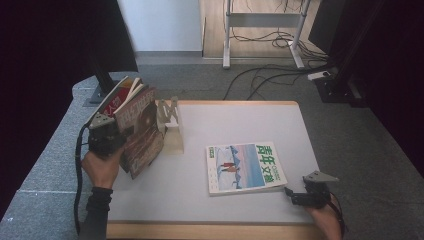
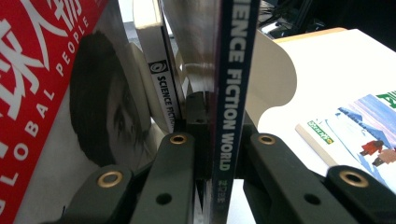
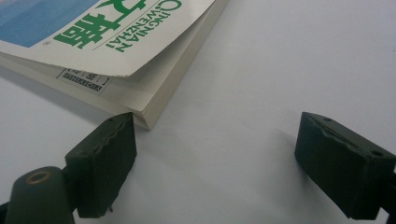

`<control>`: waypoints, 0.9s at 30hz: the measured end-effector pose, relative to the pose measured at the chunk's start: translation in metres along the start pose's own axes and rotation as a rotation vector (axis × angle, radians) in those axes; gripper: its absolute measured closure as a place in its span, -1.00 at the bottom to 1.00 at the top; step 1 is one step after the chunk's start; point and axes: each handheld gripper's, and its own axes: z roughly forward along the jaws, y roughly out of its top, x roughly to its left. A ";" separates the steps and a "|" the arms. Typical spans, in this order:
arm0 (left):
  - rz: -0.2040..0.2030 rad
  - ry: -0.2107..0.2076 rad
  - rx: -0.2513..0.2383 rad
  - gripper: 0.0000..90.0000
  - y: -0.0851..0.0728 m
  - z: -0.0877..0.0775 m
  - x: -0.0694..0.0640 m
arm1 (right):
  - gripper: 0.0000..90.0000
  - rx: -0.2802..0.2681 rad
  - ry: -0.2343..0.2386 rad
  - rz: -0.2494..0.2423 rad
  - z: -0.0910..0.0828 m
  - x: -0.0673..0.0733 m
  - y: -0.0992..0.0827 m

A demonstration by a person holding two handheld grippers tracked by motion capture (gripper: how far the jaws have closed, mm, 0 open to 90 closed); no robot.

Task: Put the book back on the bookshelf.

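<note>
At the table's left, my left gripper (image 1: 120,145) is shut on a dark Science Fiction World magazine (image 1: 142,132), held upright by its spine (image 2: 229,107). It stands against a white bookend (image 1: 170,127), beside a red-covered magazine (image 2: 32,93) and a thinner Science Fiction issue (image 2: 163,88). A magazine with a pale blue cover and green characters (image 1: 244,167) lies flat right of centre. My right gripper (image 3: 215,163) is open at the table's front right, its left jaw just short of that magazine's near corner (image 3: 149,116).
The white tabletop (image 1: 235,122) has a wooden front edge (image 1: 210,231). Beyond the table there is grey carpet, a metal desk frame (image 1: 262,30) and loose cables (image 1: 270,75). Dark curtains hang at both sides.
</note>
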 end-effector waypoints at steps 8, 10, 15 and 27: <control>0.029 -0.002 0.009 0.87 0.001 -0.003 -0.014 | -0.73 0.000 0.000 0.000 0.000 0.000 0.000; 0.038 -0.003 0.012 0.87 0.004 -0.002 -0.019 | -0.73 0.000 0.000 0.000 0.000 0.000 0.000; 0.045 -0.011 0.003 0.87 0.010 0.005 -0.028 | -0.73 0.000 0.001 0.001 0.000 0.000 0.000; -0.001 0.042 -0.040 0.87 0.017 0.025 -0.019 | -0.73 -0.002 0.001 0.004 0.000 0.000 0.000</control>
